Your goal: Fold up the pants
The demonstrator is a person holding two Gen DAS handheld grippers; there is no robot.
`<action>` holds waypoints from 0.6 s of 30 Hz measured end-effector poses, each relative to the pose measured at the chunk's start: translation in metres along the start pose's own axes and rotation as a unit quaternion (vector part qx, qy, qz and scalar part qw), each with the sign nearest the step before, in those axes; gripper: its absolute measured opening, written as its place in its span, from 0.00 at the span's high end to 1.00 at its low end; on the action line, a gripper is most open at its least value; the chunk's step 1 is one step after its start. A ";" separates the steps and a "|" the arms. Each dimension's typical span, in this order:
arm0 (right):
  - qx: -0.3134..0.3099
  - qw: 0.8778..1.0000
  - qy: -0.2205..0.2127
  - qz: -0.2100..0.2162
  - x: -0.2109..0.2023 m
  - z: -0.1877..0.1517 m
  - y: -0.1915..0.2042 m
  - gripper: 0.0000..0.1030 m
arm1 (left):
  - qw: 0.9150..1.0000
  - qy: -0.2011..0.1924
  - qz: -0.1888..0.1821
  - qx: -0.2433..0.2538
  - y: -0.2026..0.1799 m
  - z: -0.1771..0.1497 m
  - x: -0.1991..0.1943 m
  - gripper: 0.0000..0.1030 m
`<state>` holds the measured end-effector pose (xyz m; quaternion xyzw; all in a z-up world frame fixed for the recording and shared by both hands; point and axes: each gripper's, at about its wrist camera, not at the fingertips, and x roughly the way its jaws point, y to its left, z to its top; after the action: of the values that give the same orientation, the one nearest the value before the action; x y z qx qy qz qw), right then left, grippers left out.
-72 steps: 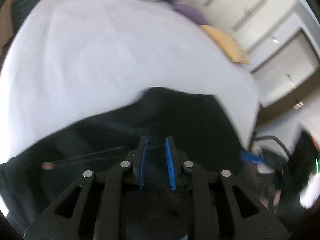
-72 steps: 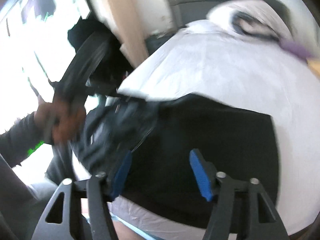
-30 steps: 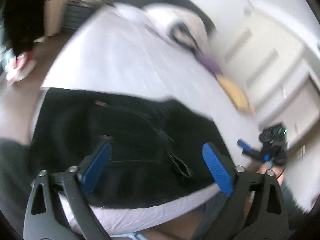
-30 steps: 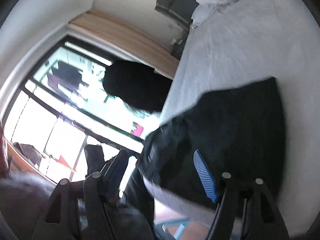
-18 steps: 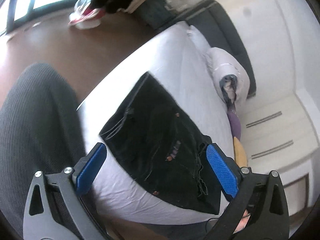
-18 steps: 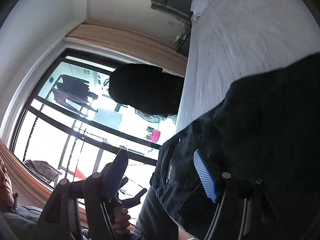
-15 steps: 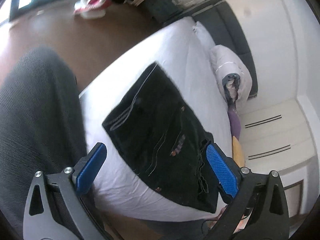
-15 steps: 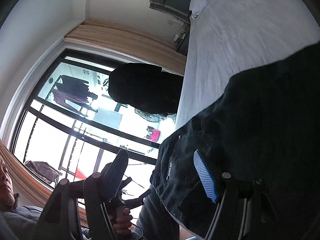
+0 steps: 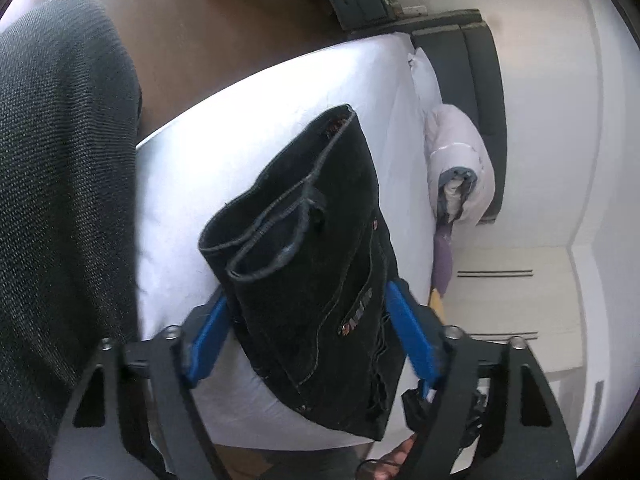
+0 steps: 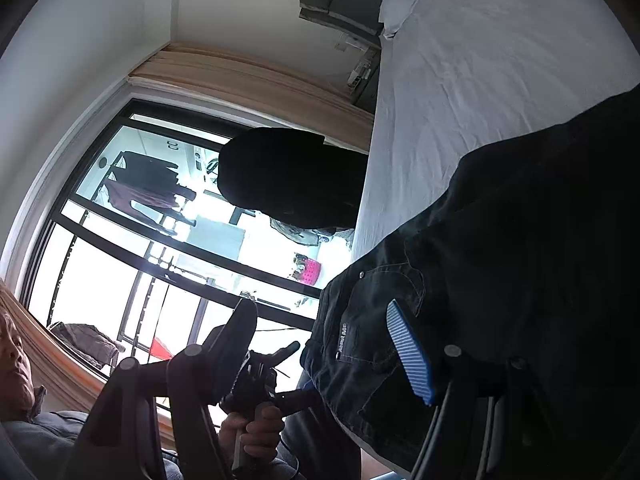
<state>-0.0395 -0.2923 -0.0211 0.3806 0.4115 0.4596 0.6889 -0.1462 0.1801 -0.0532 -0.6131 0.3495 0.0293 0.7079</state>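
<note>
Lying lengthwise along bed [image 9: 192, 184], folded black pants [image 9: 320, 280], cuffs toward headboard [image 9: 476, 80]

Both views above shared pants [image 9: 316, 280]

The right gripper [image 10: 324, 344] has its 2 fingers spread wide, clear of the cloth. Black pants [image 10: 500, 280] lie at the near edge of the bed [image 10: 480, 80]. A hand [image 10: 248, 436] grips the left gripper's handle beside a window [image 10: 160, 240].
</note>
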 end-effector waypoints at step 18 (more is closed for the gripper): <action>0.015 0.998 0.033 -0.048 0.018 0.003 -0.013 0.31 | 0.999 0.027 0.033 -0.002 0.013 0.018 0.003 0.83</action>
<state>-0.0286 -0.2794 -0.0361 0.3553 0.4586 0.4320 0.6905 -0.1416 0.1978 -0.0654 -0.6034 0.3884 0.0369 0.6955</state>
